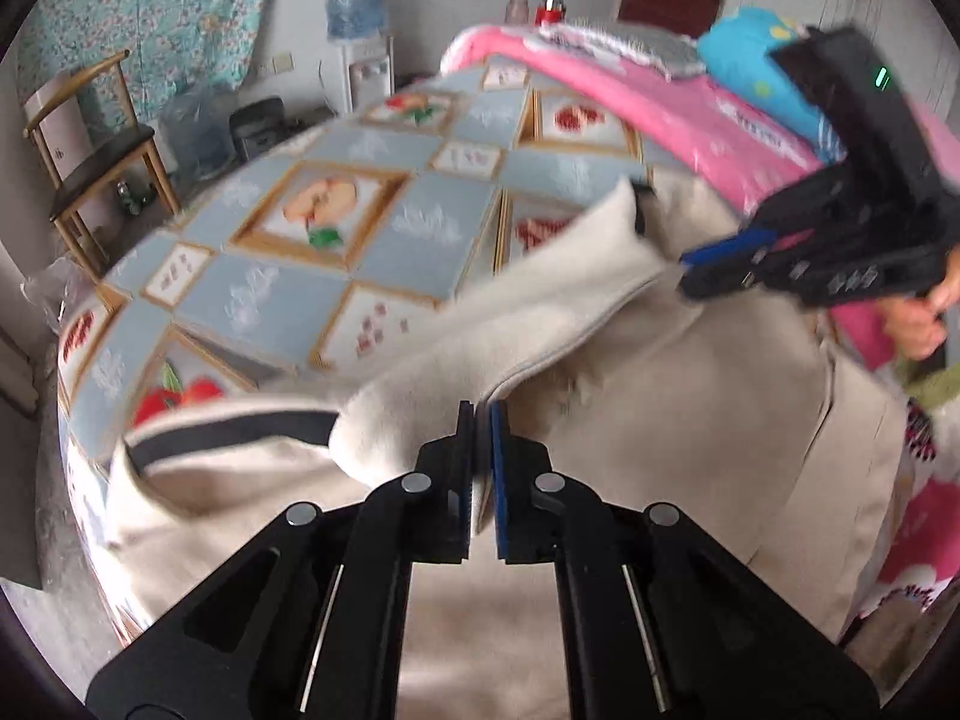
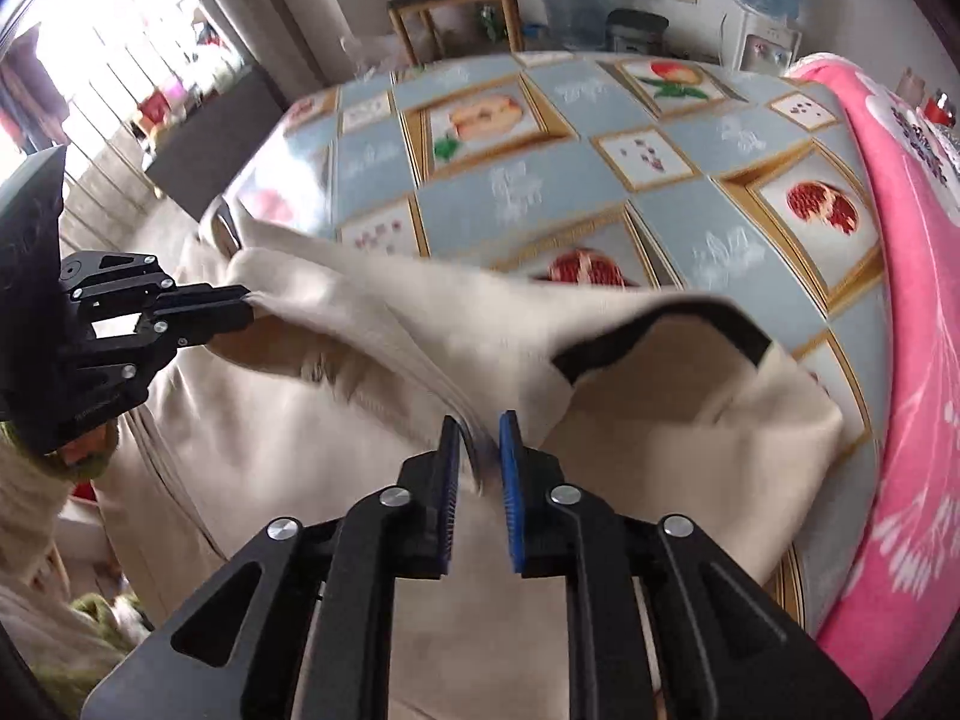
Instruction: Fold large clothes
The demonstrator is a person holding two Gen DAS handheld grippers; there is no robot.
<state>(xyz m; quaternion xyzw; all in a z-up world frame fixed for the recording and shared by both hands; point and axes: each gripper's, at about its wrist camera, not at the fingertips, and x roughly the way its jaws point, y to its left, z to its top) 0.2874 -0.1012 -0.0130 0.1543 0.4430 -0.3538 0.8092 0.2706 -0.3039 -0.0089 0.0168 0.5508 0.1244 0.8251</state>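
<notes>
A large cream garment (image 1: pixel 660 420) with a dark trim band lies spread over the patterned cover, and one edge of it is lifted into a ridge. My left gripper (image 1: pixel 483 420) is shut on a fold of that edge, with cloth pinched between the pads. The right wrist view shows the left gripper (image 2: pixel 247 307) at the left, holding the same cream garment (image 2: pixel 300 432). My right gripper (image 2: pixel 480 429) is shut on a bunched fold of the garment, its jaws slightly apart around the cloth. From the left wrist view the right gripper (image 1: pixel 684 276) is at the upper right with the lifted edge at its tips.
The garment rests on a blue cover with framed fruit pictures (image 1: pixel 372 240). A pink blanket (image 2: pixel 912 300) and a blue cushion (image 1: pixel 750 54) lie along one side. A wooden chair (image 1: pixel 96 162) and a water dispenser (image 1: pixel 360 18) stand beyond.
</notes>
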